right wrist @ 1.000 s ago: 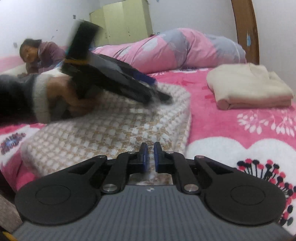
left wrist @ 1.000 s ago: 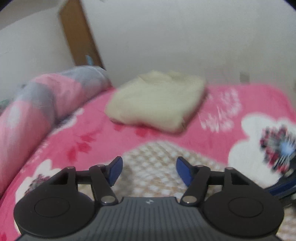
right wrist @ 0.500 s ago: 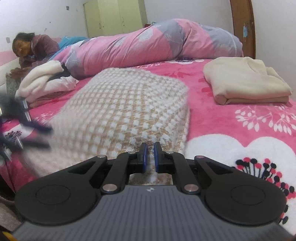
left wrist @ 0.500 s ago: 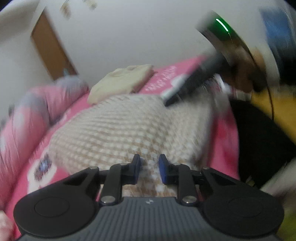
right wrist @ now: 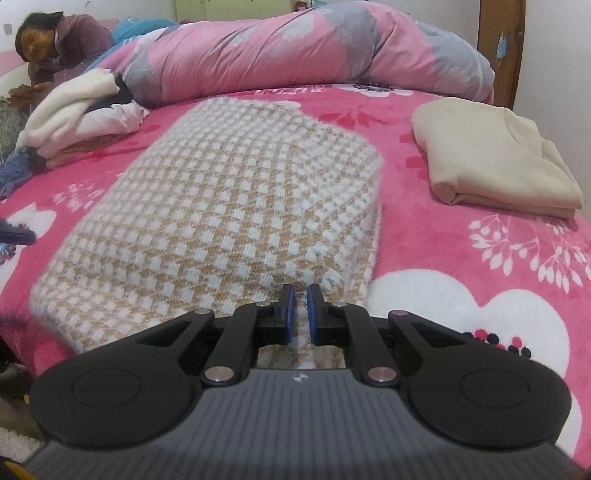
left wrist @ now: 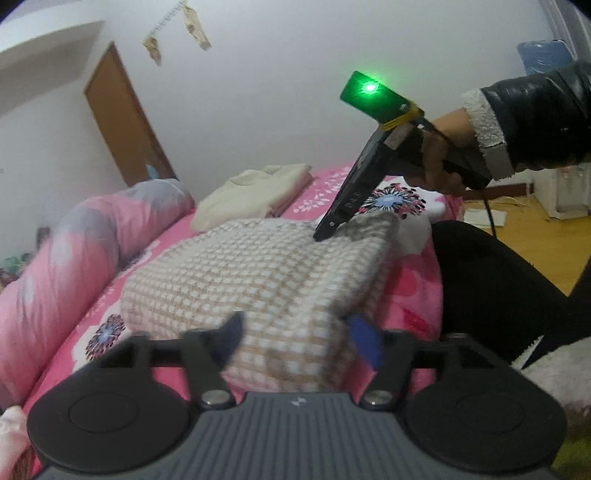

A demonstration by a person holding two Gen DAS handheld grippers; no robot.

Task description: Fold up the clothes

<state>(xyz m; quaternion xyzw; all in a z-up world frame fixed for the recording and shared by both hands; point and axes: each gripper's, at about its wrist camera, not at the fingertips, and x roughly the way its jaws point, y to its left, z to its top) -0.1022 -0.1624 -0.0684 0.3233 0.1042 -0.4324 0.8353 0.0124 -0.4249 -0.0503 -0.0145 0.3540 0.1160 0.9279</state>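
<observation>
Pretty clearly a home bedroom. There's a bed (right wrist: 461, 258) with a pink flowery blanket right in front of the tongs, a rolled duvet (right wrist: 295, 48) along its far side, a wardrobe (right wrist: 229, 5) beyond that, a wooden door (left wrist: 125, 118) and folded clothes (right wrist: 491, 155) lying around.

No readable text, labels, brands or numbers in either view. Right gripper (left wrist: 317, 236), seen from the left wrist camera, carries pale marks on its black side just above the checked sweater (left wrist: 258, 280), too blurred to read. Small light emblem on each grey gripper body, just below the fingers, a shape only, no letters. Paper scraps on the wall above the door (left wrist: 125, 122) show no legible writing.
</observation>
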